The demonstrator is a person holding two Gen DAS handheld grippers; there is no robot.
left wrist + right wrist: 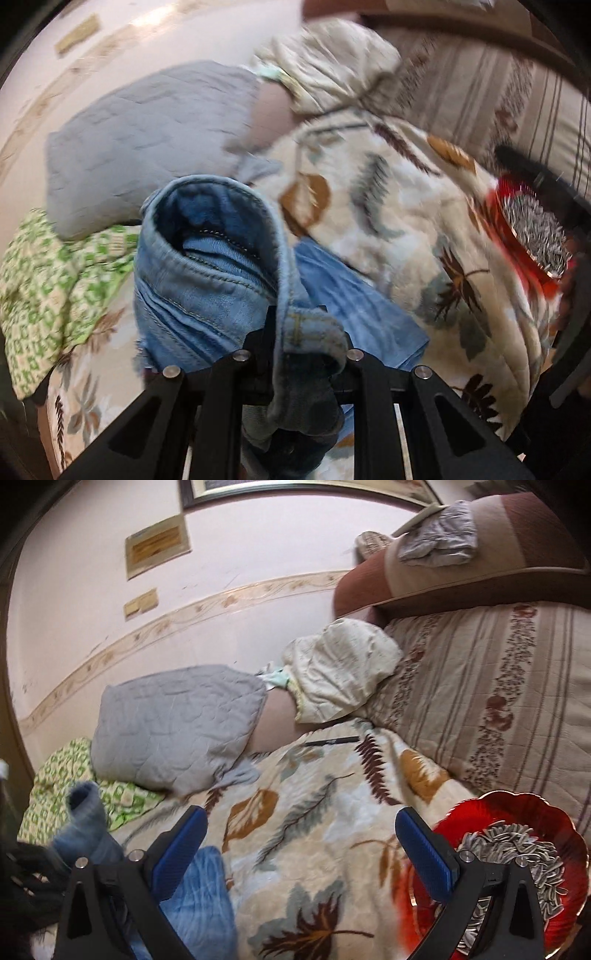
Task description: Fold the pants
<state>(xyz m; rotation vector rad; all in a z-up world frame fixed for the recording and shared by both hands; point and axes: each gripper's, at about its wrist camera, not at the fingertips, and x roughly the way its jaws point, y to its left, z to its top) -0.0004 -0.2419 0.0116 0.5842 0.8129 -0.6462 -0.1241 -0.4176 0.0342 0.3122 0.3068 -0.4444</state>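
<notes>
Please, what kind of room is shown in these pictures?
Most likely a bedroom or living room at home. A leaf-print quilt covers a soft bed or couch, with a grey quilted pillow and striped bedding against a pink wall that bears a picture frame.

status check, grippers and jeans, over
Left gripper shut on jeans hem, lifted. Right gripper open, empty. Red dish of sunflower seeds close beside right jaws.
</notes>
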